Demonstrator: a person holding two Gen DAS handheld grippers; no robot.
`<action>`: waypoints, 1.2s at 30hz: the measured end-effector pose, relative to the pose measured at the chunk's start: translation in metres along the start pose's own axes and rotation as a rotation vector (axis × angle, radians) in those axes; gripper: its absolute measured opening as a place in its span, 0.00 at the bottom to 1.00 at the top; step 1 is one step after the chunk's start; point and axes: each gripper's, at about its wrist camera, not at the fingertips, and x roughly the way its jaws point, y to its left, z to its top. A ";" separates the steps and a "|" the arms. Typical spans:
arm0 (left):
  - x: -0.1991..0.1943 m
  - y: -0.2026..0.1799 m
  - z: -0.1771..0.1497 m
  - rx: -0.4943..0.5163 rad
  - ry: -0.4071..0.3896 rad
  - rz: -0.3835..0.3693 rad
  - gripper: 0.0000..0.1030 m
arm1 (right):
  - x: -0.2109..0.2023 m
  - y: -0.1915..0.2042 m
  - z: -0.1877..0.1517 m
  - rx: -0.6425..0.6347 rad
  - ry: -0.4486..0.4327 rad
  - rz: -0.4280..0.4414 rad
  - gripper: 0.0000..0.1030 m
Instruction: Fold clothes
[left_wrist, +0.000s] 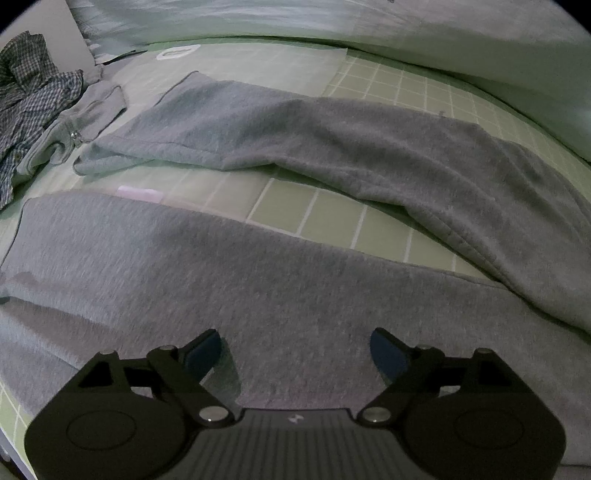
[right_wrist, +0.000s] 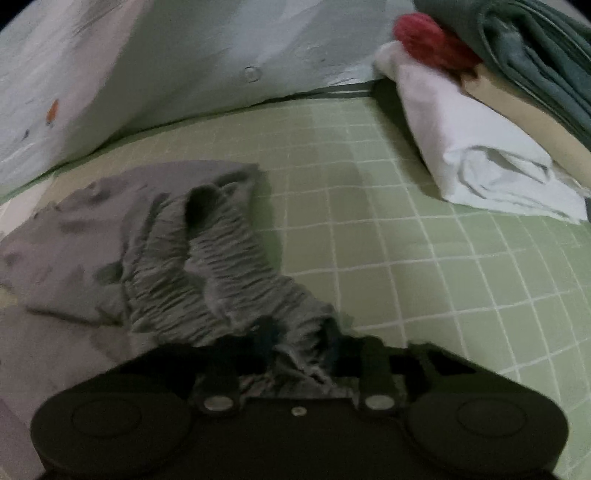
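Grey sweatpants lie spread on a green checked bed sheet (left_wrist: 325, 218). In the left wrist view the near leg (left_wrist: 221, 280) runs across below the far leg (left_wrist: 332, 147). My left gripper (left_wrist: 295, 343) hovers just over the near leg, open, with nothing between its blue pads. In the right wrist view the gathered elastic waistband (right_wrist: 221, 266) is bunched up, and my right gripper (right_wrist: 299, 332) is shut on its near edge, with fabric pinched between the fingers. The picture there is a little blurred.
A crumpled checked shirt (left_wrist: 26, 103) and a grey zipped garment (left_wrist: 74, 125) lie at the far left. A stack of folded white cloth (right_wrist: 472, 147), a red item (right_wrist: 424, 37) and green towels (right_wrist: 535, 55) sits at the right. Pale bedding (right_wrist: 166, 74) lines the far side.
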 end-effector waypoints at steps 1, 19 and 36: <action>0.000 0.000 0.000 0.000 0.000 0.000 0.87 | -0.001 0.002 0.000 -0.016 -0.007 -0.016 0.20; 0.002 0.001 -0.001 -0.014 -0.003 0.010 0.91 | -0.045 -0.076 -0.030 0.486 -0.158 -0.284 0.57; -0.036 -0.046 0.020 0.145 -0.097 -0.013 0.88 | -0.071 -0.103 -0.060 0.784 -0.242 -0.276 0.59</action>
